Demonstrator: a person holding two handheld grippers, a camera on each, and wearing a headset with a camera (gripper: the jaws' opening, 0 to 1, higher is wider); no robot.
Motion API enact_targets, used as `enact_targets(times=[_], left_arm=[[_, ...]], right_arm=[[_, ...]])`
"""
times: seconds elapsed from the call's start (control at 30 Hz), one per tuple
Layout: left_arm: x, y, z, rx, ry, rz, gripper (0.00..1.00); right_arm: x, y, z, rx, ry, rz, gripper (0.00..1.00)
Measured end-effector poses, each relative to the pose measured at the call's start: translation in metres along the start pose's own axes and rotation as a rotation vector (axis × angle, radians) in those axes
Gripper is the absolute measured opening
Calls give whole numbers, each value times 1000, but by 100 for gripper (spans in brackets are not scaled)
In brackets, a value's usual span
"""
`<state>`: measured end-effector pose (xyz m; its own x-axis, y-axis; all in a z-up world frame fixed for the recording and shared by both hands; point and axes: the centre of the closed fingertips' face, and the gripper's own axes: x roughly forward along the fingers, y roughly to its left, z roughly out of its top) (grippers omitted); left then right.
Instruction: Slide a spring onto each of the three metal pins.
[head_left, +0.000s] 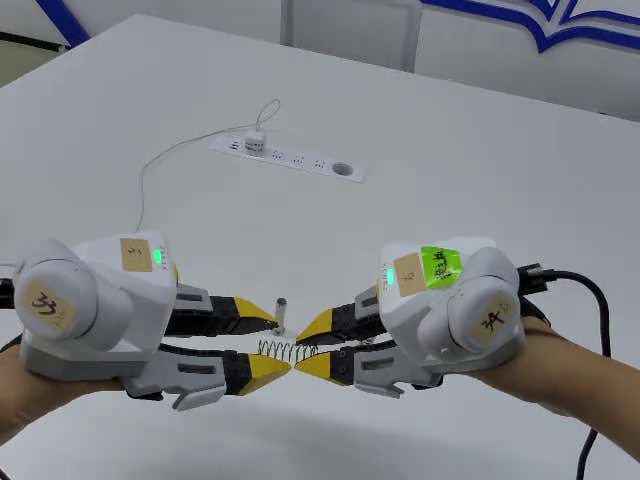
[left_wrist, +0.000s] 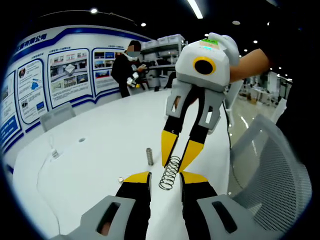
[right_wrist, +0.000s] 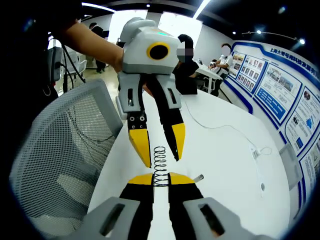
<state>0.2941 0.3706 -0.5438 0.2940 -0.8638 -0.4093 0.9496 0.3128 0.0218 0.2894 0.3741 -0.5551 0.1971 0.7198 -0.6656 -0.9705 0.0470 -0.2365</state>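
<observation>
The right tongs (head_left: 302, 349) pinch the spring (right_wrist: 160, 167), held level; the left tongs (head_left: 280, 345), spread, straddle its free end; pin (head_left: 281, 311) upright just behind.

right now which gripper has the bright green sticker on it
The right gripper: a bright green sticker sits on its white body; the left gripper carries only tan labels.

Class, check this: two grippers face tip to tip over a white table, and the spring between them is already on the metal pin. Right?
No. The spring is not on the metal pin: the head view shows the pin standing bare on the white table, beside the spring. The left gripper and right gripper do face tip to tip, spring between them.
</observation>
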Motion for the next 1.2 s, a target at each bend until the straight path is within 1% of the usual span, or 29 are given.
enact_targets(times=[0.17,0.33,0.37,0.47,0.5,0.53,0.6,0.67,0.8,0.87,0.9,0.97,1.03,1.07,1.1,1.13,1.2], left_arm=[[-2,-1,1,19,5,-13,16],[-2,-3,3,63,17,-25,14],[-2,-5,2,86,22,-28,14],[-2,-7,3,98,28,-38,12],[-3,-8,3,108,29,-41,12],[-3,-7,6,158,19,-35,11],[-4,-9,6,157,20,-43,11],[-4,-9,7,173,25,-54,10],[-5,-9,7,193,32,-57,10],[-6,-7,10,193,22,-54,10],[-7,-7,12,188,10,-52,10],[-9,-7,16,189,0,-50,10],[-9,-8,17,194,-1,-56,10],[-10,-9,17,196,0,-56,10],[-10,-8,17,196,-1,-53,10],[-11,-8,17,193,-4,-54,10],[-11,-9,17,197,-2,-57,10]], right_arm=[[-2,-2,5,-10,-6,-6,10],[-3,-1,8,-24,-2,-1,10],[-4,0,8,-24,-2,1,10],[-5,2,9,-27,-1,4,10],[-5,2,9,-28,-3,4,10],[-6,1,10,-29,-7,-1,10],[-8,1,10,-30,-12,1,11],[-9,2,11,-29,-15,5,11],[-9,0,11,-10,-25,-7,12],[-9,-4,12,5,-34,-27,15],[-10,-5,10,18,-33,-27,15],[-10,-6,8,26,-28,-23,15],[-10,-6,6,37,-29,-21,15],[-10,-7,7,38,-35,-24,12],[-11,-6,9,47,-48,-21,12],[-11,-6,9,50,-50,-20,12],[-12,-5,10,69,-64,-3,11]])
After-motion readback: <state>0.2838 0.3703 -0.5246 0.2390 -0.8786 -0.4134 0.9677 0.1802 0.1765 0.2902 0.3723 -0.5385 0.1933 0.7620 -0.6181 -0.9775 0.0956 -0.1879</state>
